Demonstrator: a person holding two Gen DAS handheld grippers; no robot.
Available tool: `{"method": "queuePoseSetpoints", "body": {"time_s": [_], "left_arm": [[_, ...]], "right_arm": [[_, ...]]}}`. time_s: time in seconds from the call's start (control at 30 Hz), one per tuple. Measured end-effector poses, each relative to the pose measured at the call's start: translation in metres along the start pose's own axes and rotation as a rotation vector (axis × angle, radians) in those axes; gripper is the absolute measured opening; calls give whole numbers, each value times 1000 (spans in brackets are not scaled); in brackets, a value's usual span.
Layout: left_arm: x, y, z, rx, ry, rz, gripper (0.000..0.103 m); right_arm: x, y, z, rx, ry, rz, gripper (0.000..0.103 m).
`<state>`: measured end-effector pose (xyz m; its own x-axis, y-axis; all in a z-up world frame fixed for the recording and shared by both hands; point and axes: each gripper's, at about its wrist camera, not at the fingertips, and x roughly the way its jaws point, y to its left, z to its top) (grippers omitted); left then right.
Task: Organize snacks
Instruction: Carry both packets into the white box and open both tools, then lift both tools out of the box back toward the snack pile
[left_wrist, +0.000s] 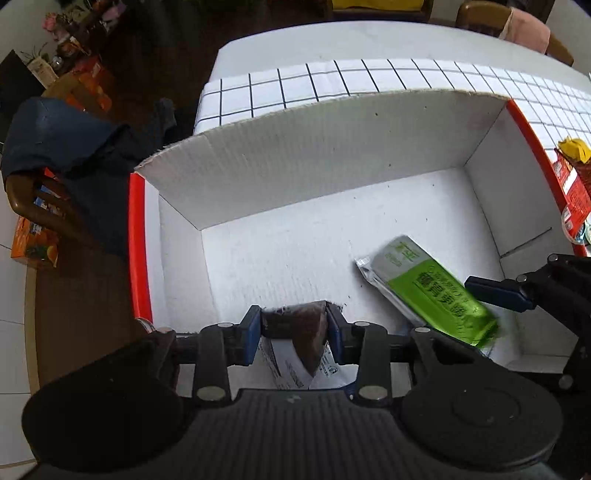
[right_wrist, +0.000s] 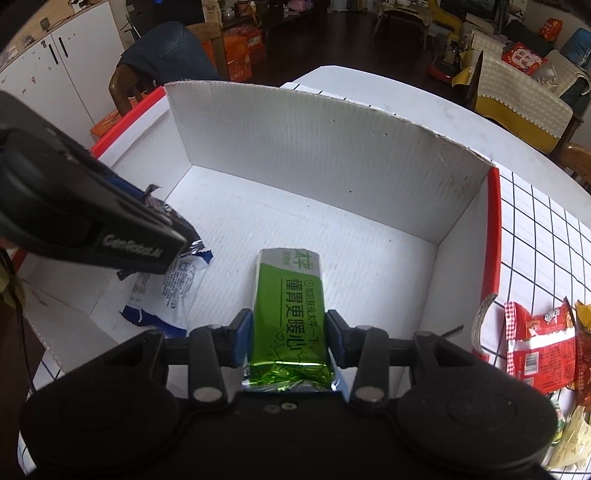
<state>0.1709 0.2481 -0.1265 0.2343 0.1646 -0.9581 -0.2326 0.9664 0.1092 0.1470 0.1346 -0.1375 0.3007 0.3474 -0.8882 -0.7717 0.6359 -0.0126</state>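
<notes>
Two black grippers with blue pads are reaching into one white corrugated cardboard box with red outer edges (right_wrist: 493, 236), each carrying a snack. Nearest its camera, the right gripper (right_wrist: 289, 334) is pinching a green and silver foil snack packet (right_wrist: 289, 302) by its long sides, jaws narrowed to the packet's width, and the packet's far end is pointing over the box floor. To its left, the left gripper (left_wrist: 294, 328) is squeezing a dark brown and white crinkled wrapper with blue trim (left_wrist: 295, 343), pads pressing in against both sides, low over the box's near left part. Beyond the box's right wall, red snack packets (right_wrist: 541, 347) are lying on the white tablecloth with a black grid (right_wrist: 546, 236). Farther back, a wooden chair draped in dark blue cloth (right_wrist: 166, 55) is standing behind the box.
</notes>
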Motion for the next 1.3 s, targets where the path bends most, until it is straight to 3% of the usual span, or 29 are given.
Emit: {"method": "queuePoseSetpoints", "body": {"time_s": [0.33,0.5,0.63,0.8,0.97,1.07,1.13,1.3], "left_arm": [[-22,-2,-9,-14,-60,-33,49],[-46,-12,-19,0,-122,-52,51],[-70,-26,-27,19,-190,-59,61],[-99,-45,-34,42,-266,-87,64],[-121,-73,-35,78,-344,-112,74],[-129,-96,-34,109,-379,-128,77],[-134,-111,-33,126,-404,-126,81],[-138,-152,-26,191,-436,-161,84]], "right_arm": [[-27,-3,-5,43,-70,46,42],[-54,-13,-13,89,-121,64,42],[-79,-24,-24,124,-160,82,43],[-112,-44,-43,165,-218,93,44],[-142,-69,-63,213,-274,77,46],[-157,-87,-78,238,-303,56,50],[-166,-100,-89,255,-317,44,60],[-181,-131,-116,267,-328,4,73]]}}
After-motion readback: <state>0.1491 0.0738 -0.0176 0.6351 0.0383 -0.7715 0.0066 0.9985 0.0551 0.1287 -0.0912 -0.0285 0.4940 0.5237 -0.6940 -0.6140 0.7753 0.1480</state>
